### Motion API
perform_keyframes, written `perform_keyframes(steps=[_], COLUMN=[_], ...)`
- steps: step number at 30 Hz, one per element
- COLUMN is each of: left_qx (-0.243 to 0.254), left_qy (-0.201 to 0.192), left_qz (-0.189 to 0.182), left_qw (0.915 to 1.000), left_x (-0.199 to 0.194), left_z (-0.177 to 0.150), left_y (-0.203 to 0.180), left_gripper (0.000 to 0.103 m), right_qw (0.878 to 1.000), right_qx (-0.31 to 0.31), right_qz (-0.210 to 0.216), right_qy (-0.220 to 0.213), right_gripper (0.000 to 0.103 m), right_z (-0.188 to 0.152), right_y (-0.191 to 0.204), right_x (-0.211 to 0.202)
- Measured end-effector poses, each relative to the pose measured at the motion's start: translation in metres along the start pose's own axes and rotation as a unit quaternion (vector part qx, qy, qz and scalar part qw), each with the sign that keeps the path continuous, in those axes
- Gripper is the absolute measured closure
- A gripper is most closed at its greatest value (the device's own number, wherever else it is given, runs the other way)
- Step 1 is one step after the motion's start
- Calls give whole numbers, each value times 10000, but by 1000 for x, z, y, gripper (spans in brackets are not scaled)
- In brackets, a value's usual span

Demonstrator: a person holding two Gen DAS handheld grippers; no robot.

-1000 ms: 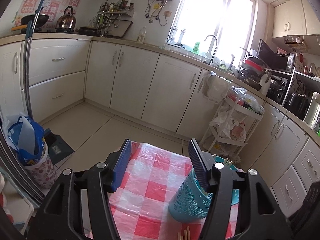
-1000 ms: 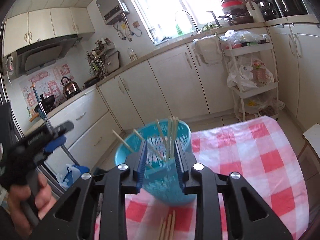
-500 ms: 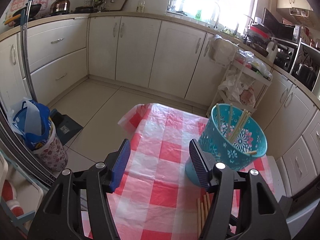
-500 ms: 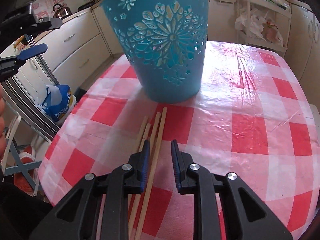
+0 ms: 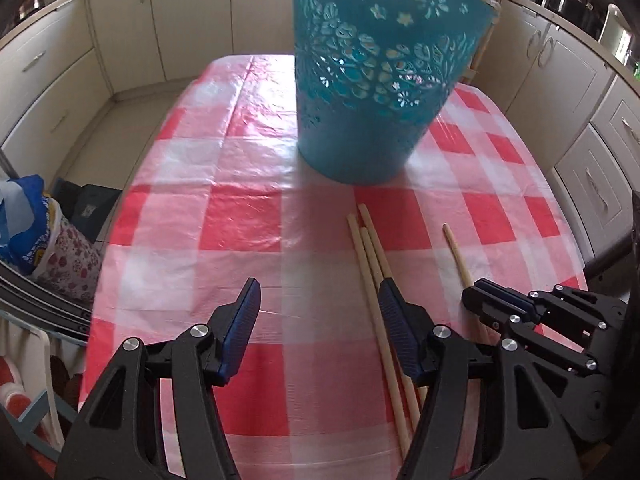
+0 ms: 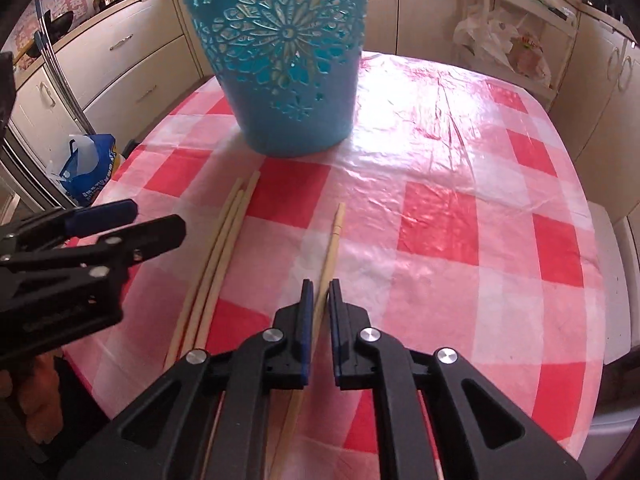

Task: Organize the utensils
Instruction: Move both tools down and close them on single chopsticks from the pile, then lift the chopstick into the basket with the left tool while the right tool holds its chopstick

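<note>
A teal cut-out holder (image 5: pixel 380 80) stands on the red-and-white checked tablecloth (image 5: pixel 240 216); it also shows in the right wrist view (image 6: pixel 284 60). Three wooden chopsticks (image 5: pixel 372 264) lie bundled in front of it, also visible in the right wrist view (image 6: pixel 220 252). A single chopstick (image 6: pixel 332 248) lies apart to their right, seen too in the left wrist view (image 5: pixel 458 256). My right gripper (image 6: pixel 320 292) is low over the cloth, its jaws narrowly apart around this single chopstick. My left gripper (image 5: pixel 318 300) is open and empty, its right finger beside the bundle.
The tablecloth's front and left edges drop to the kitchen floor. A blue bag (image 6: pixel 86 164) and a floral bin (image 5: pixel 68 252) stand on the floor at left. Cream cabinets ring the room. A white trolley with plastic bags (image 6: pixel 508 44) stands behind the table.
Both grippers have come down low over the table. My right gripper has shifted from the bundle to the single chopstick, which lies apart from the others. My left gripper stays open.
</note>
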State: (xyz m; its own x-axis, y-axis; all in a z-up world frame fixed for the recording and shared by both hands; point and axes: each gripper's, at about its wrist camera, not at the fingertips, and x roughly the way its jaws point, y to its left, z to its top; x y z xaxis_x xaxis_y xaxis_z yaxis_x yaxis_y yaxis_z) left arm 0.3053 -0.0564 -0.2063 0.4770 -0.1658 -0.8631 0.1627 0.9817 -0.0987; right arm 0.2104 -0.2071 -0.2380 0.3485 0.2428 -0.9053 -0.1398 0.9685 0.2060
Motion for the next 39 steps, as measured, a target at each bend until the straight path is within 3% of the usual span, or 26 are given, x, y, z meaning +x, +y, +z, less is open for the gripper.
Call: perform_keyframes(steps=[7, 13, 17, 20, 23, 28, 31, 33, 39], left_qx=[24, 329, 524, 616, 565, 691, 723, 727, 1095], left_qy=[78, 18, 23, 46, 118, 309, 431, 488, 501], left_qz=[-72, 172, 450, 366, 114, 27, -127, -238, 47], left_qw=[9999, 9993, 9976, 9974, 9983, 9971, 9964, 9959, 9927], left_x=[13, 15, 16, 17, 20, 27, 28, 28, 29], left_z=[-5, -4, -1, 6, 15, 29, 31, 31, 27], left_y=[-7, -15, -13, -10, -5, -5, -5, -5, -18], left_gripper=[45, 45, 61, 72, 74, 74, 94, 95, 94], right_qw=[9993, 9982, 9984, 9987, 9991, 9994, 9998, 9995, 9996], right_qx=[217, 391, 358, 295, 249, 176, 33, 162, 174], right_qz=[288, 434, 407, 339, 308, 268, 127, 209, 206], right_qy=[15, -92, -178, -220, -160, -161, -163, -159, -112], right_gripper=[94, 92, 89, 89, 89, 89, 96, 97, 97], right_z=[-8, -6, -1, 3, 5, 6, 5, 5, 5], right_y=[-11, -14, -12, -9, -9, -8, -5, -9, -12], right_x=[-7, -5, -1, 1, 1, 2, 2, 2, 2])
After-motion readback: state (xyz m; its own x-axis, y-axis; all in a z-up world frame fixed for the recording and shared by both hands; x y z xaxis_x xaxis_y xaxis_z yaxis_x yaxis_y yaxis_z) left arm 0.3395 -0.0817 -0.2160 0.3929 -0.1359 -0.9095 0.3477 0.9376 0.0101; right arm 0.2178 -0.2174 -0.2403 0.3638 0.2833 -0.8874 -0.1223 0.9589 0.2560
